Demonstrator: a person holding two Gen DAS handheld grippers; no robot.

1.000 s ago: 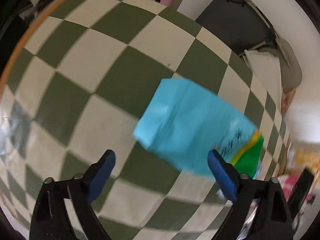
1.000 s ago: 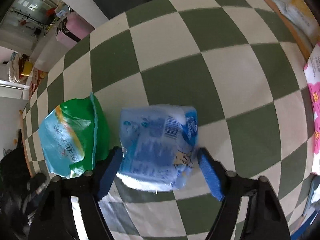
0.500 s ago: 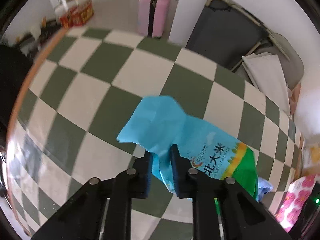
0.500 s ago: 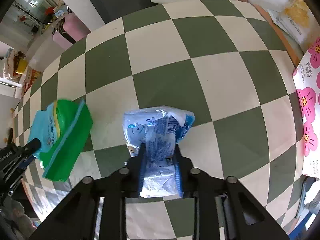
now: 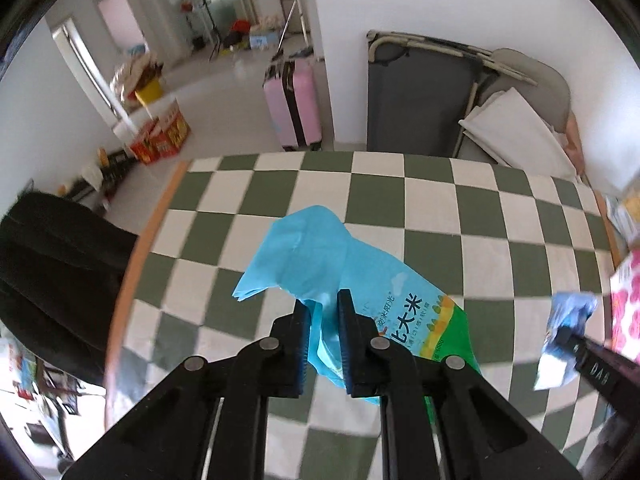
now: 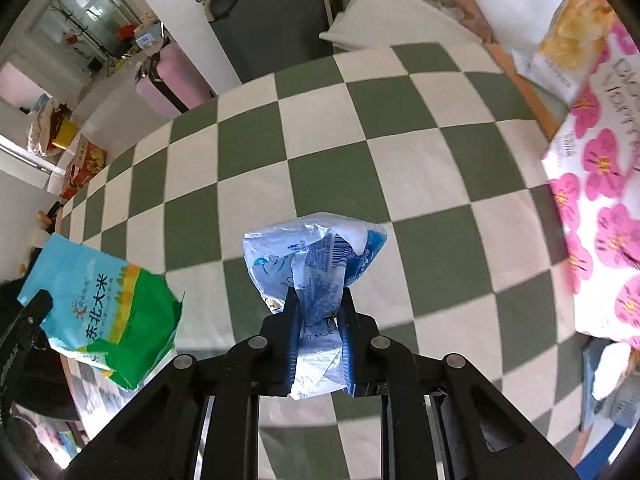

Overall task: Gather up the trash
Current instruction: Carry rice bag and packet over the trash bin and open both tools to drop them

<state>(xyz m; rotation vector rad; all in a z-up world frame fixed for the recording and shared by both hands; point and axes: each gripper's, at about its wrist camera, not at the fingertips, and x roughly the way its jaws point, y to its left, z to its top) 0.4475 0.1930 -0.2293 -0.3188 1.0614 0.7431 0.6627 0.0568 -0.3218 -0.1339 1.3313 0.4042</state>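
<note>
Left claw (image 5: 323, 312) clenched on rice bag (image 5: 320, 256) | right claw (image 6: 319, 312) clenched on wrapper (image 6: 312, 256) | both lifted off tablecloth (image 6: 360, 160)

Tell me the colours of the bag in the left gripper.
The rice bag is light blue above, green below, with a yellow band; right wrist view shows it best.

both grippers (image 5: 323, 304) (image 6: 318, 300) shut, bags (image 5: 320, 256) (image 6: 316, 256) lifted

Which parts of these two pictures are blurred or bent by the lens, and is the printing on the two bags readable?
Left wrist view: the checked tablecloth bulges from fisheye distortion; its near corner smears; the large print on the blue and green plastic bag is sharp. Right wrist view: the same bulge; the crumpled pale blue wrapper shows a clear barcode; the pink flowered pack is slightly soft.
</note>
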